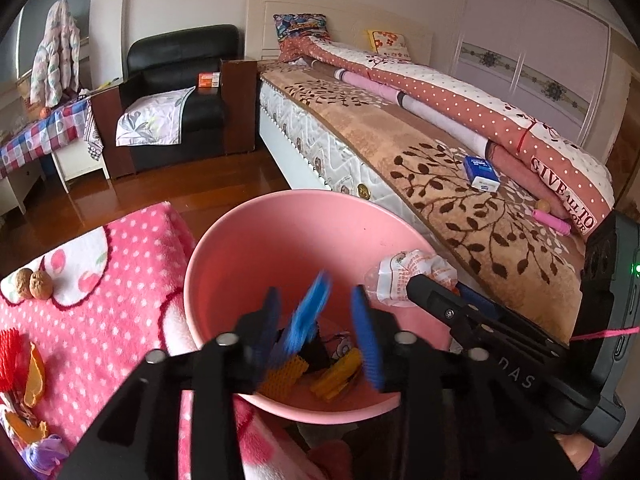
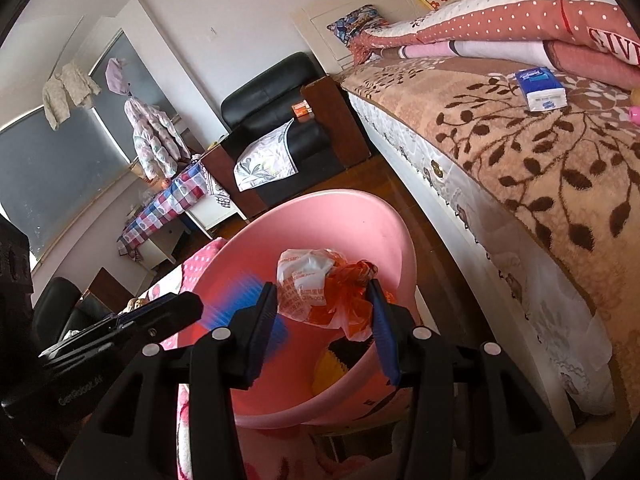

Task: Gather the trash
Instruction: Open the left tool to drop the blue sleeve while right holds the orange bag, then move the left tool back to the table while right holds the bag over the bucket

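A pink basin (image 1: 280, 236) sits on a pink polka-dot blanket (image 1: 104, 280) and holds yellow and black trash (image 1: 332, 372). My left gripper (image 1: 316, 320) is open over the basin, and a blurred blue piece (image 1: 310, 312) is in the air between its fingers. My right gripper (image 2: 324, 312) is over the basin (image 2: 332, 224) and grips a crumpled white and orange plastic bag (image 2: 320, 292). The same bag (image 1: 412, 276) shows in the left wrist view at the basin's right rim. The blue piece (image 2: 244, 304) is blurred in the right wrist view.
On the blanket lie two walnuts (image 1: 34, 284), red netting (image 1: 10, 352) and orange peel (image 1: 34, 376). A bed (image 1: 460, 168) on the right carries a blue tissue pack (image 1: 480, 174) and a pink object (image 1: 550, 220). A black armchair (image 1: 180, 92) stands behind.
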Demonstrator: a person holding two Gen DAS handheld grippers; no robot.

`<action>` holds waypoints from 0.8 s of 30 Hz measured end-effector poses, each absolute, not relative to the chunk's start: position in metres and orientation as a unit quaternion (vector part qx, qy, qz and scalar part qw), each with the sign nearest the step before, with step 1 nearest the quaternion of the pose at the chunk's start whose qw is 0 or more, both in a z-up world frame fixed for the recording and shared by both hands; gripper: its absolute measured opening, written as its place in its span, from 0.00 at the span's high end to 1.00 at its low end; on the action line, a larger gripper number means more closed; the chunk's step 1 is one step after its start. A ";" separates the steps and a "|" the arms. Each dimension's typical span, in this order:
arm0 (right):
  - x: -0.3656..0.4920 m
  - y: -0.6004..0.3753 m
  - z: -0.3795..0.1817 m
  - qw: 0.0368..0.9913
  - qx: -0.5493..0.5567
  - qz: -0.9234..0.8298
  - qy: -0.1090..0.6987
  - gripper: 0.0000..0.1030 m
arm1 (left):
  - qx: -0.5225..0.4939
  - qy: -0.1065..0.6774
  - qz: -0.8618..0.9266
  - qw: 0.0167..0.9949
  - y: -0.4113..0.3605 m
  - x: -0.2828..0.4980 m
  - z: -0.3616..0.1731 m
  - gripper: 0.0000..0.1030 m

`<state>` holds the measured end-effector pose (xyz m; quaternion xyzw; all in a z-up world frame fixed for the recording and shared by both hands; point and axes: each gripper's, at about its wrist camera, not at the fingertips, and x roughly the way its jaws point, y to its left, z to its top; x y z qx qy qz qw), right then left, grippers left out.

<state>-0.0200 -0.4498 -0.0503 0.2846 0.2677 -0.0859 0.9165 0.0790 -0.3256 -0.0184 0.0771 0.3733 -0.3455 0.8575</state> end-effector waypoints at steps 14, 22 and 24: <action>-0.023 -0.443 -0.044 0.916 0.285 -0.076 0.271 0.51 | 0.064 0.376 -0.334 0.862 -0.309 0.075 -0.013 0.56; -0.029 -0.433 -0.034 0.920 0.276 -0.070 0.268 0.50 | 0.057 0.368 -0.323 0.870 -0.286 0.066 -0.004 0.56; -0.031 -0.428 -0.030 0.922 0.272 -0.068 0.266 0.50 | 0.054 0.368 -0.319 0.872 -0.278 0.064 -0.002 0.56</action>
